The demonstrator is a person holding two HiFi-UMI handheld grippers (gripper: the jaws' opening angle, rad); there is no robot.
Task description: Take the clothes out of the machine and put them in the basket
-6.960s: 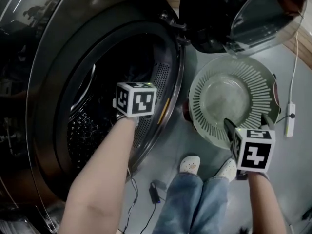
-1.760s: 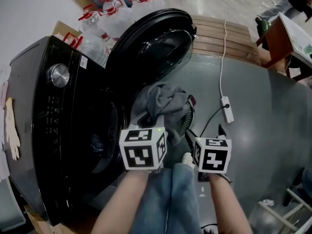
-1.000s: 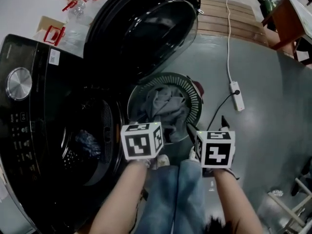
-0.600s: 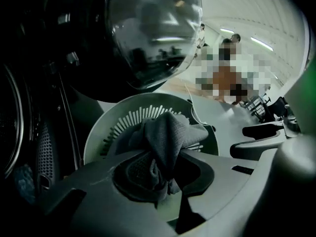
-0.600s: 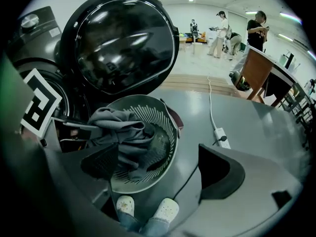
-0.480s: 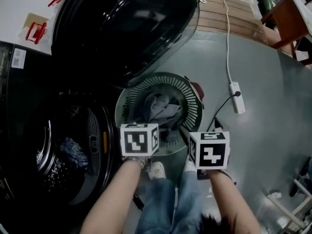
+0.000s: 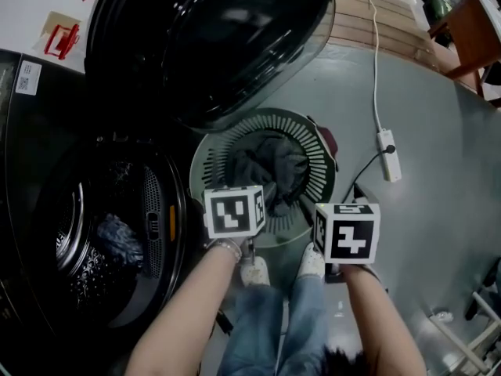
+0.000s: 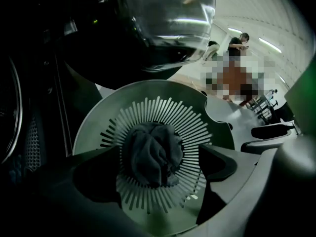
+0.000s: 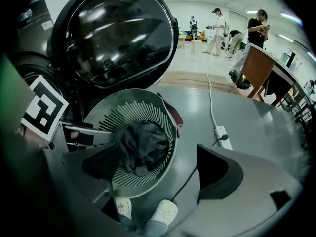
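The grey garment [image 7: 274, 175] lies in the basket [image 7: 205, 159], centre frame. My left gripper [image 8: 160, 157] has just opened wide above it, and my right gripper [image 9: 157, 154] is wide and empty. If fabric snags a jaw as I lift away, I could drag it back out.

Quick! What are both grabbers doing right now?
Left gripper: jaws just opened, holding nothing; the grey garment lies in the basket.
Right gripper: open, empty.

The floor [image 7: 446, 233] is smooth and grey. A white power strip [image 7: 389, 156] lies on it at the right. Wooden boards [image 7: 407, 37] and a brown table [image 7: 470, 30] sit upper right.
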